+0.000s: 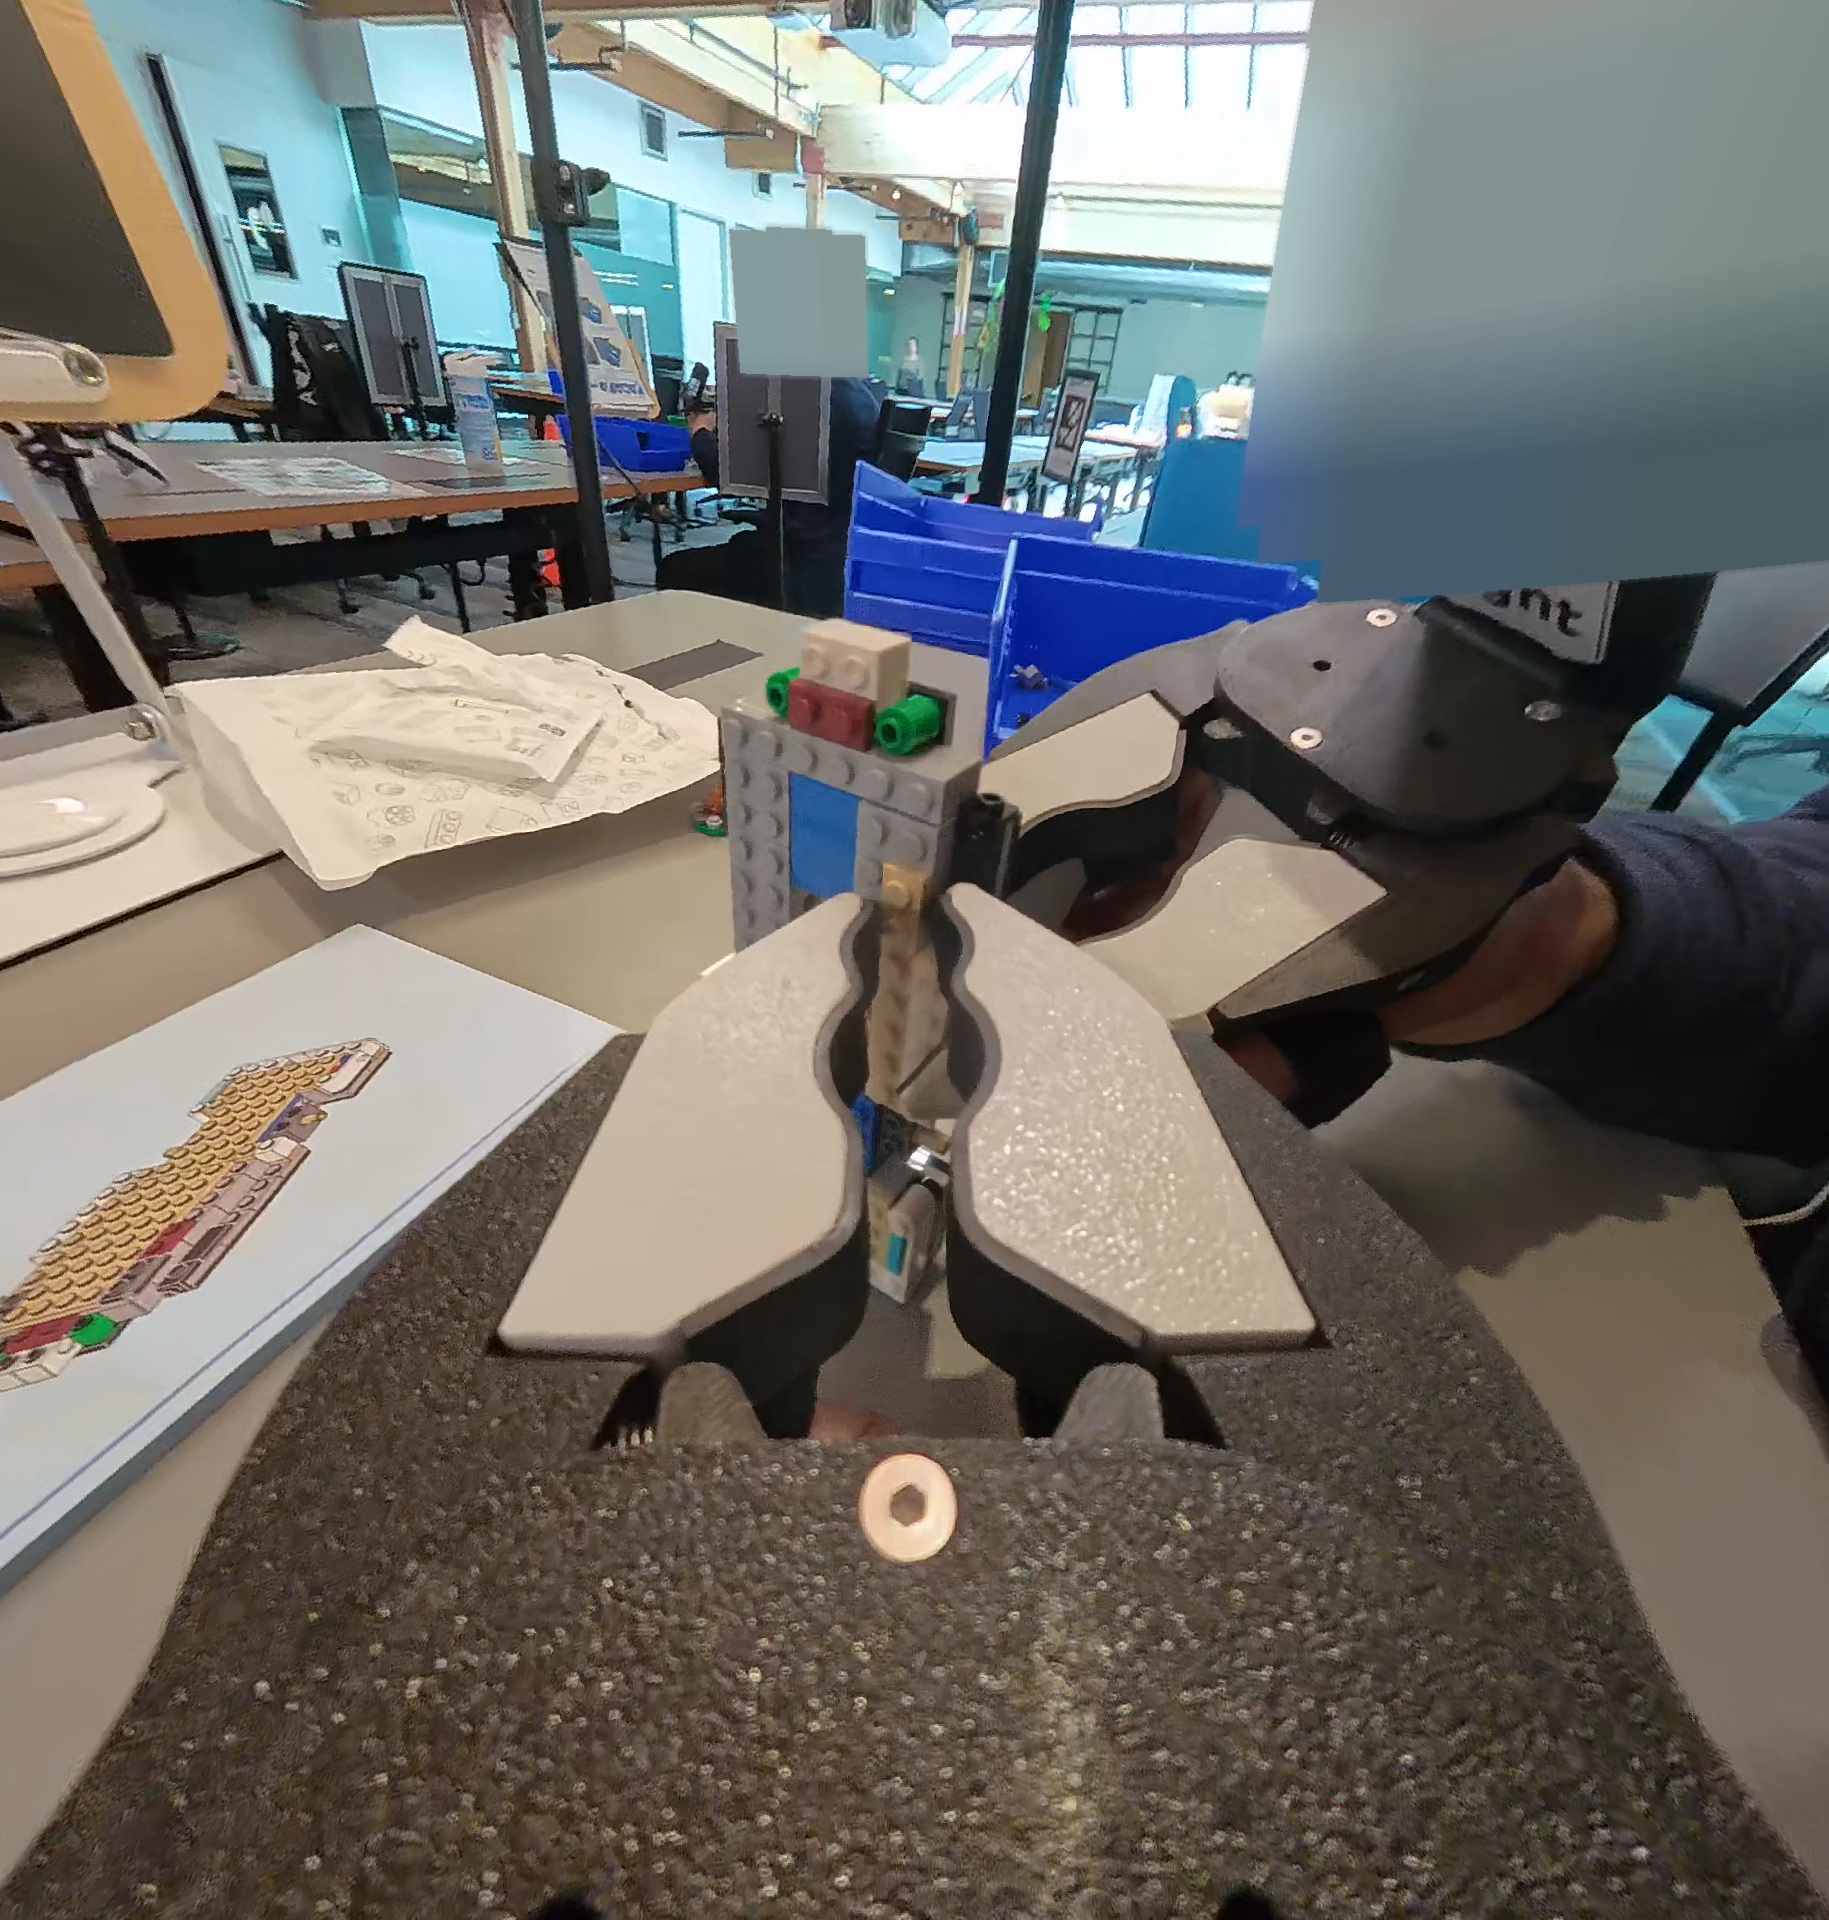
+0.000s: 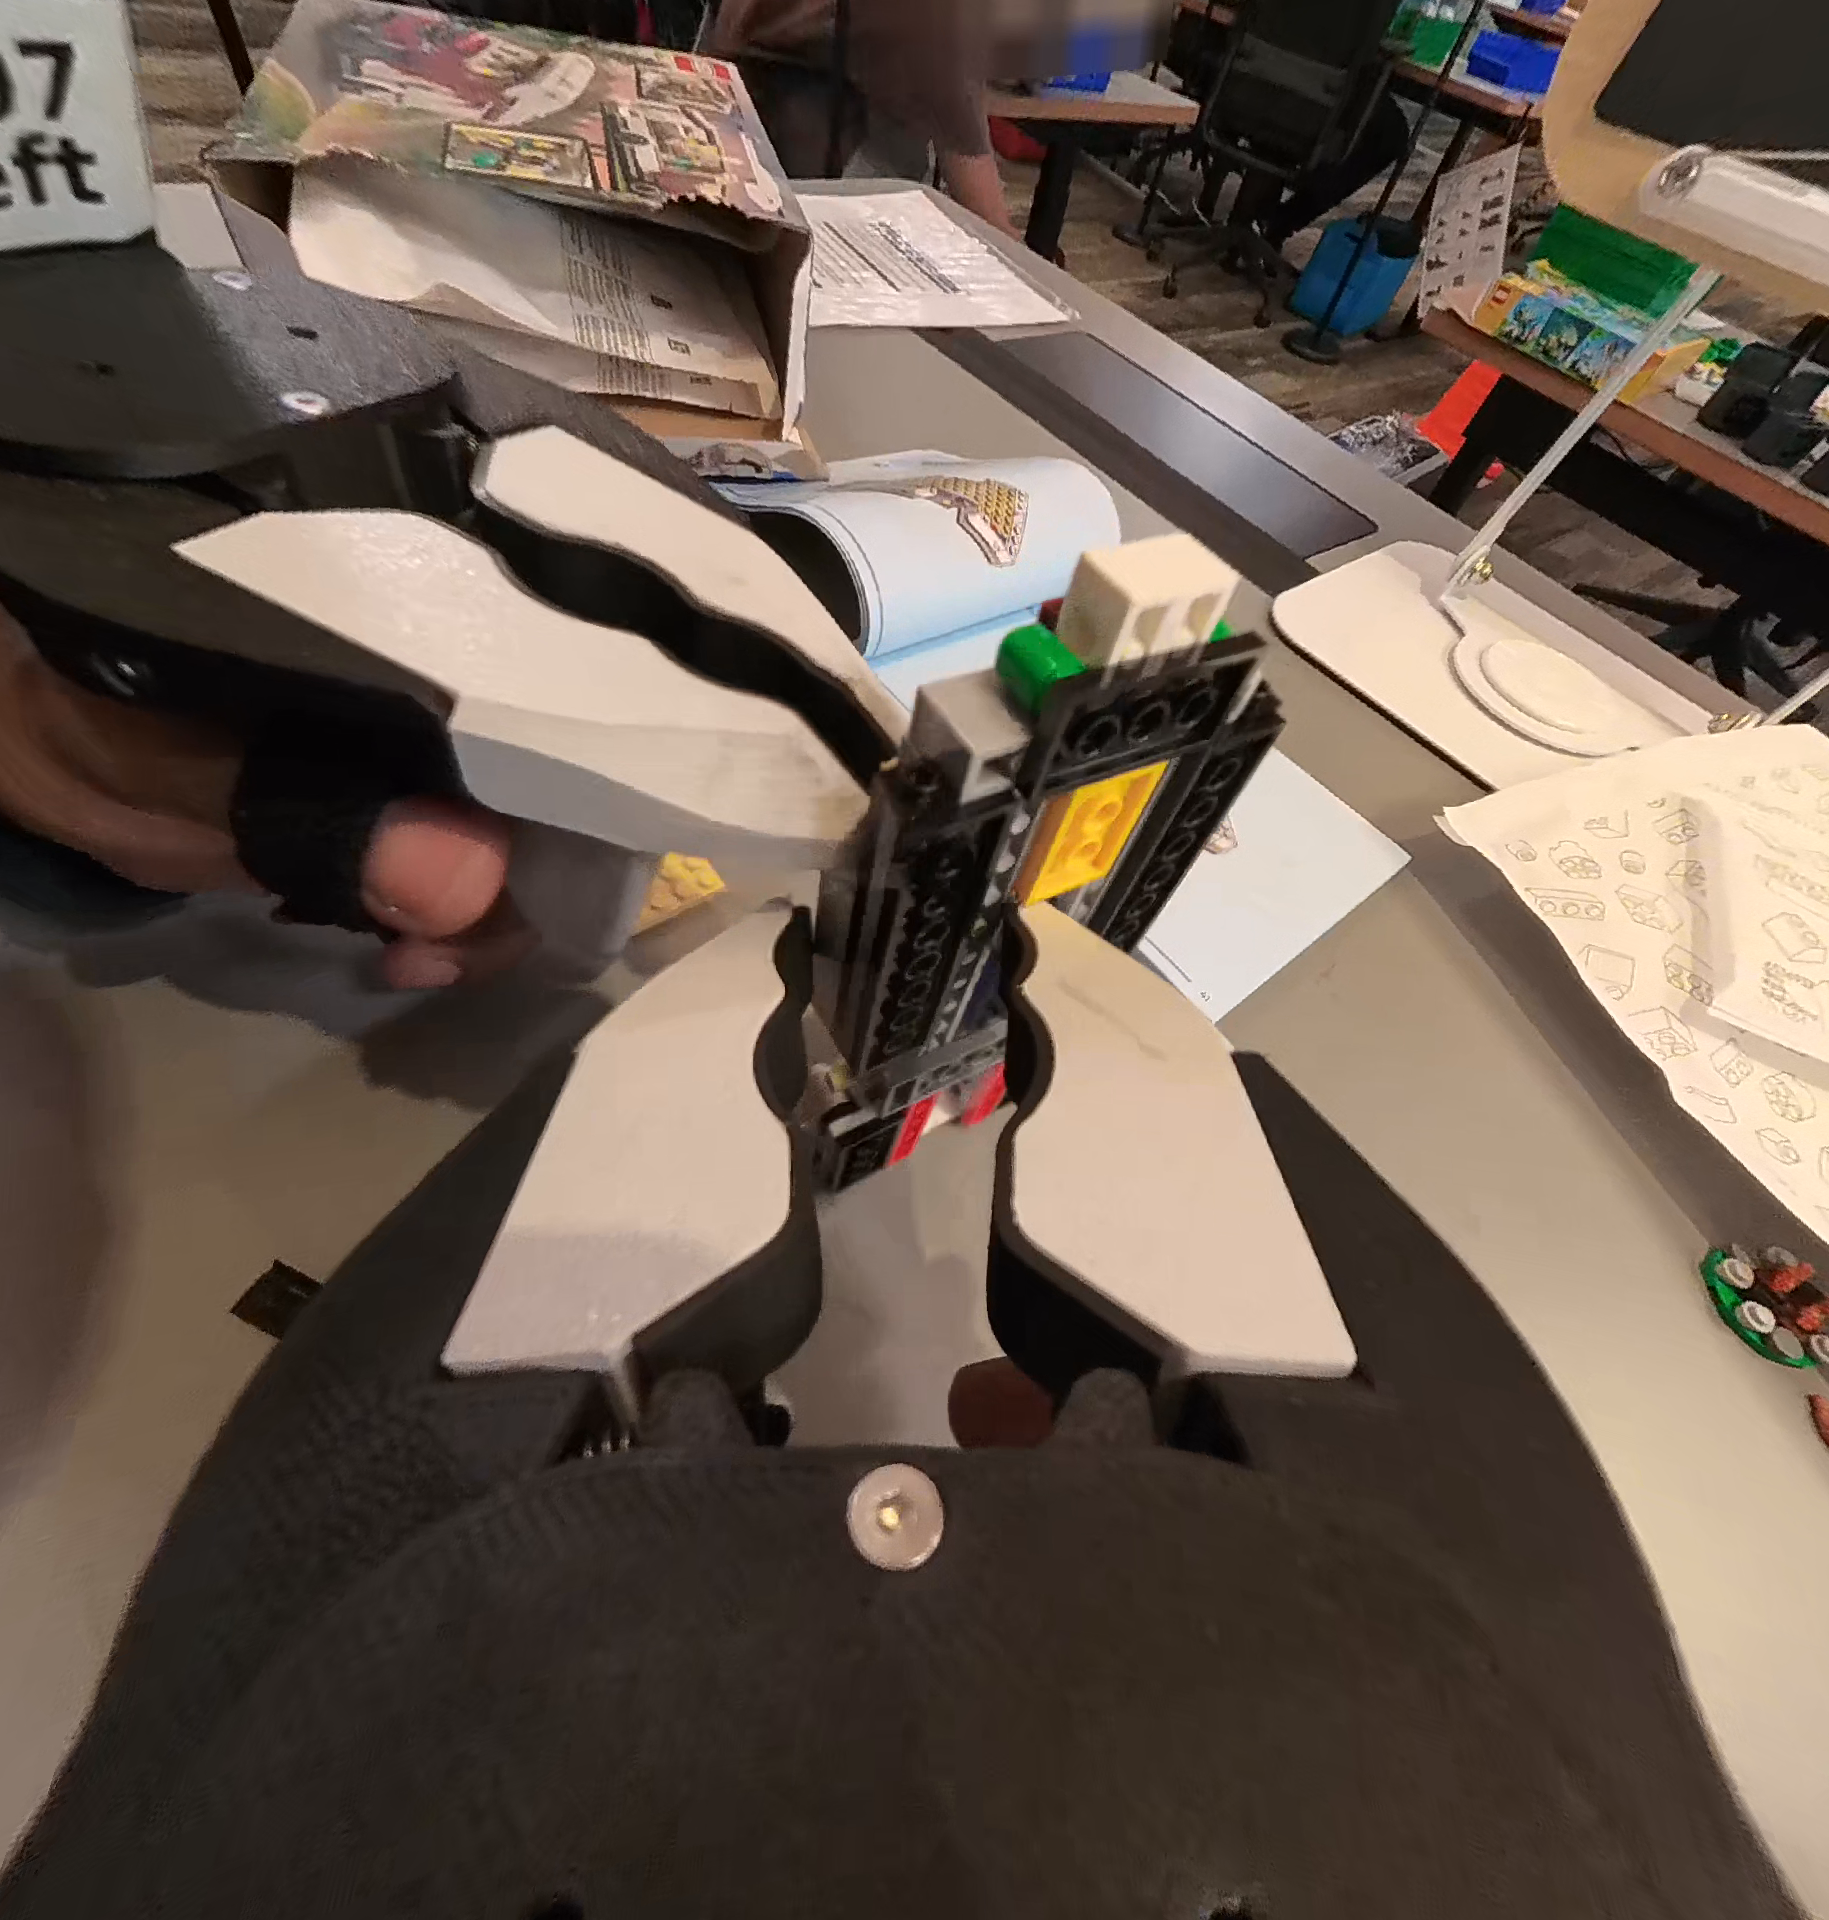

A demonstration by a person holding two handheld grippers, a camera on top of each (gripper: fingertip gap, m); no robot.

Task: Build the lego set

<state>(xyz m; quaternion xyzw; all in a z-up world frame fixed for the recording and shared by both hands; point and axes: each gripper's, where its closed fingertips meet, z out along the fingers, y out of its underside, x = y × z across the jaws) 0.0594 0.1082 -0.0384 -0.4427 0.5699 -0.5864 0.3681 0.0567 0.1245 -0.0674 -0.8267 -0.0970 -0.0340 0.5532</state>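
Note:
My left gripper (image 1: 902, 914) is shut on a long thin tan plate (image 1: 897, 982), which stands on edge between its pads and lies against the studded grey and blue face of a brick assembly (image 1: 837, 800). The assembly is upright above the table, topped with white, dark red and green pieces. My right gripper (image 2: 905, 935) is shut on the assembly (image 2: 1097, 769), whose black underside with a yellow brick faces this view. In the left wrist view the right gripper (image 1: 1035, 852) reaches in from the right. In the right wrist view the left gripper (image 2: 858, 790) meets the assembly's left edge.
An open instruction booklet (image 1: 214, 1195) lies at the left. Crumpled paper bags (image 1: 453, 748) lie beyond it, and blue bins (image 1: 1097, 613) stand behind the assembly. A torn cardboard box (image 2: 536, 208), a loose yellow brick (image 2: 681, 883) and a small green round piece (image 2: 1772, 1309) are on the table. Only a small space, under 4 cm, lies between the two pairs of fingers.

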